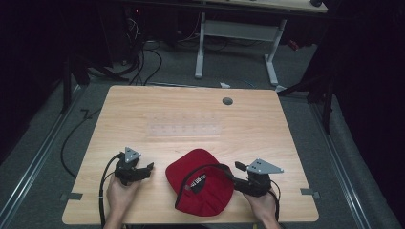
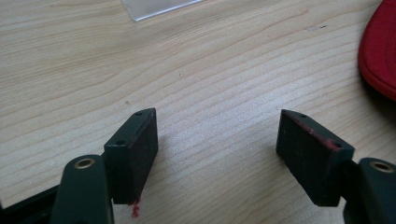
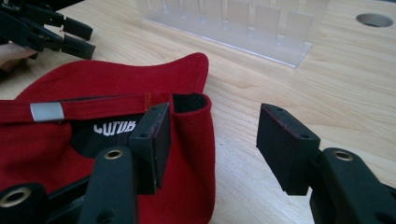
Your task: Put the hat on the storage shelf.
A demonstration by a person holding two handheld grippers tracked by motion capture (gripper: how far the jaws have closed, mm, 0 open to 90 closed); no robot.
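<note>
High view: a red cap (image 1: 200, 183) lies upside down on the wooden table (image 1: 191, 114), low in the frame, right of centre. The left gripper (image 1: 149, 168) sits lower left, held by the person's left hand (image 1: 119, 193), jaws parted, apart from the cap. The right gripper (image 1: 235, 168) sits lower right at the cap's right edge, held by the right hand (image 1: 260, 205). A clear plastic rack (image 1: 185, 129) lies mid-table; a grey grommet (image 1: 227, 100) sits above it.

Left gripper view: jaws stand wide, bare wood between them; nothing held. The cap's edge (image 2: 380, 51) shows at the right border. A corner of the clear rack (image 2: 154, 7) is at the top.

Right gripper view: jaws wide open. The left jaw rests over the cap's rim (image 3: 187, 135), the right jaw over bare table; not clamped. The cap's back strap with its metal buckle (image 3: 46, 112) crosses at left. The left gripper (image 3: 77, 39) appears upper left, the rack (image 3: 243, 23) at top.
</note>
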